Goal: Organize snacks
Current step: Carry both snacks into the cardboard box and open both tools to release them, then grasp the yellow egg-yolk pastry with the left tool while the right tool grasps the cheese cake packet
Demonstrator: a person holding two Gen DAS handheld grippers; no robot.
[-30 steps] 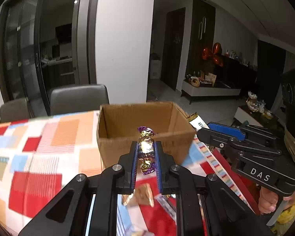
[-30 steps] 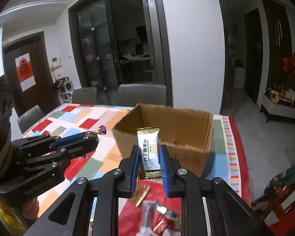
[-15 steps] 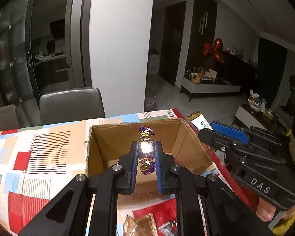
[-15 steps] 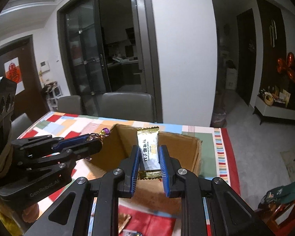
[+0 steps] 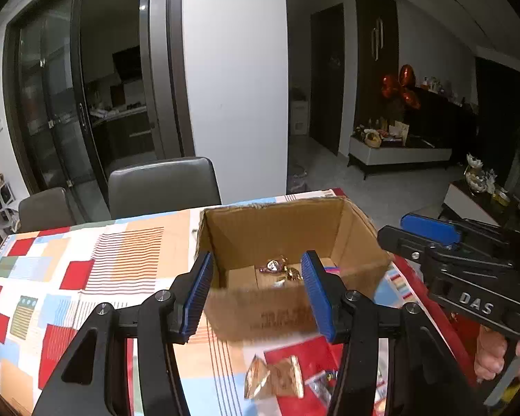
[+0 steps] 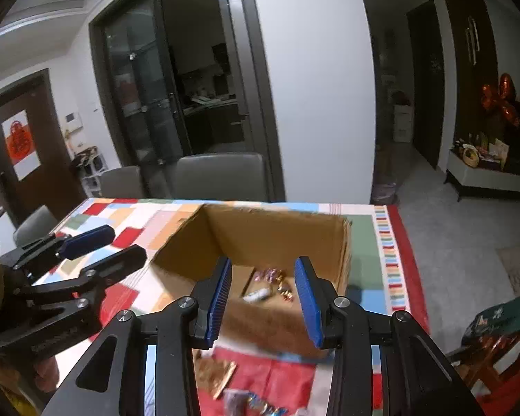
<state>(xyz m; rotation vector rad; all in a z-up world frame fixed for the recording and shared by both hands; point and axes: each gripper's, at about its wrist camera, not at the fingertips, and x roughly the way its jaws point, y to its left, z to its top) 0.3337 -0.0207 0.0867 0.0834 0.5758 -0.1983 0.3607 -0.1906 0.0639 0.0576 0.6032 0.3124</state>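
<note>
An open cardboard box point(image 5: 287, 228) stands on the patchwork tablecloth; it also shows in the right wrist view point(image 6: 267, 232). My left gripper point(image 5: 256, 291) is open and empty over the box's near wall. My right gripper point(image 6: 262, 294) is open and empty, also over the near wall. Inside the box lie a purple and gold candy point(image 5: 274, 266) and, in the right wrist view, wrapped candies point(image 6: 270, 275) and a white snack packet point(image 6: 258, 294). Each gripper shows in the other's view, the right one point(image 5: 430, 230) and the left one point(image 6: 86, 239).
Loose snacks lie on the cloth in front of the box: gold packets point(image 5: 274, 378) and several wrapped sweets point(image 6: 249, 402). Grey chairs point(image 5: 163, 187) stand behind the table. The table's right edge point(image 6: 409, 260) drops to the floor.
Both grippers opened. The purple candy left the left gripper and the white packet left the right gripper; both now lie inside the box. Both grippers moved closer over the box.
</note>
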